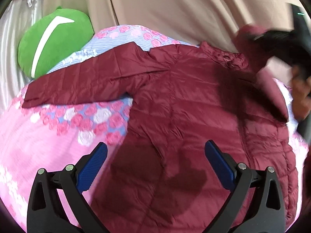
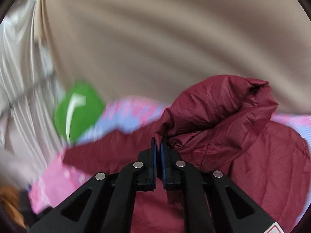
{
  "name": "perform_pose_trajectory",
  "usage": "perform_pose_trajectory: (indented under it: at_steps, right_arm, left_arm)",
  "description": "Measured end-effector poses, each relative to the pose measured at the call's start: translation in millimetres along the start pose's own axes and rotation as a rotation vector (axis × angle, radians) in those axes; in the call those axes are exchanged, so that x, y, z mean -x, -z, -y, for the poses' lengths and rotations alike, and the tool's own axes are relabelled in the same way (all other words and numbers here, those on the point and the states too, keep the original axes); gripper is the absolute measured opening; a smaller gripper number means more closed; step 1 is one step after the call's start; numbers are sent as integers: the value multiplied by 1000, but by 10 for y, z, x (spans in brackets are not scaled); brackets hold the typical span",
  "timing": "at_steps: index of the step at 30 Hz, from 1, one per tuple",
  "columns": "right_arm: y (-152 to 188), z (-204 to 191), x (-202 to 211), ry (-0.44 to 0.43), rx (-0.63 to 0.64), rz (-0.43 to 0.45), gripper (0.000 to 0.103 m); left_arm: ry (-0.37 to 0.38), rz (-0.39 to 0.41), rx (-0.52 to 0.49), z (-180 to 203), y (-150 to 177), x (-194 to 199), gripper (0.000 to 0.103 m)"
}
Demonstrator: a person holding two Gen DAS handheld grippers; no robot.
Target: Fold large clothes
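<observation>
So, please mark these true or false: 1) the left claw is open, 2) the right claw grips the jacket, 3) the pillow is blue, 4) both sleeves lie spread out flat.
1) The left claw is open above the maroon jacket. True.
2) The right claw is shut on jacket fabric. True.
3) The pillow is blue. False: it is green with a white stripe.
4) Both sleeves lie spread flat. False: one sleeve lies flat on the floral bedding; the other side is lifted.

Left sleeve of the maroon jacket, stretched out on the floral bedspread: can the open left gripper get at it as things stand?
Probably yes. The left gripper hangs open over the jacket, and the sleeve lies flat and uncovered on the bedspread, clear of the green cushion.
</observation>
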State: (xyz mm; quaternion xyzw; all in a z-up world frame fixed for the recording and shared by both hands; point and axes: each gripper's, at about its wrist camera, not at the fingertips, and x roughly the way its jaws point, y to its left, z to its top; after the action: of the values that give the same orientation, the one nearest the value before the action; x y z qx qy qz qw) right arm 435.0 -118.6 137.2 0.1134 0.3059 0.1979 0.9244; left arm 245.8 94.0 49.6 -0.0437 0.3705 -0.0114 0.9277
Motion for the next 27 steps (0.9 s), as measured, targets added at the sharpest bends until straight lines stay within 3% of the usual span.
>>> perform_pose_trajectory:
  at_steps: [2, 4, 5, 9, 12, 13, 15, 18, 19, 20, 21, 22, 23, 24, 25, 26, 27]
  right_arm:
    - [291, -207, -449, 13, 34, -108, 18]
    - [552, -363, -569, -2, 72, -153, 18]
    - [625, -411, -513, -3, 96, -148, 19]
    - [579, -176, 98, 4, 119, -10, 50]
    - [490, 340, 707, 116, 59, 89, 54]
    - [491, 601, 879, 190, 26, 105, 55]
    - [542, 1152, 1138, 320, -79, 118, 56]
    - [680, 1839, 1365, 418, -253, 105, 58]
    - [758, 2087, 1420, 442, -318, 97, 58]
    - [816, 2234, 1445, 453, -357, 87, 58]
    - [878, 2399, 1444, 464, -398, 72, 58]
    - [921, 2475, 1433, 472, -413, 59, 58]
    - [949, 2535, 1381, 483, -426, 39, 58]
    - [954, 2572, 1319, 487, -433, 22, 58]
    - [957, 2593, 1208, 480, -441, 3, 50]
    - [956, 2584, 1131, 461, -443, -9, 40]
    - [952, 2547, 1052, 431, -438, -23, 11]
  left_arm:
    - [1, -8, 1, -11, -67, -104, 98]
    - [30, -32, 9, -16, -119, -231, 98]
    - [61, -51, 18, -11, -156, -300, 98]
    - [207, -104, 28, 118, -315, -594, 98]
    - [252, -119, 40, 248, -465, -816, 98]
    - [267, -132, 44, 321, -559, -953, 98]
    - [289, -165, 80, 397, -690, -1189, 98]
    - [277, -212, 144, 430, -817, -1493, 96]
    - [275, -208, 165, 429, -860, -1553, 92]
    - [275, -196, 169, 434, -900, -1567, 68]
    - [293, -183, 162, 450, -950, -1564, 35]
    - [329, -174, 144, 472, -1015, -1539, 19]
    - [359, -159, 142, 487, -1076, -1483, 10]
    - [360, -134, 143, 485, -1130, -1426, 8]
    - [348, -89, 127, 493, -1206, -1328, 7]
    - [345, -55, 106, 504, -1263, -1252, 6]
    - [335, -15, 82, 514, -1326, -1167, 6]
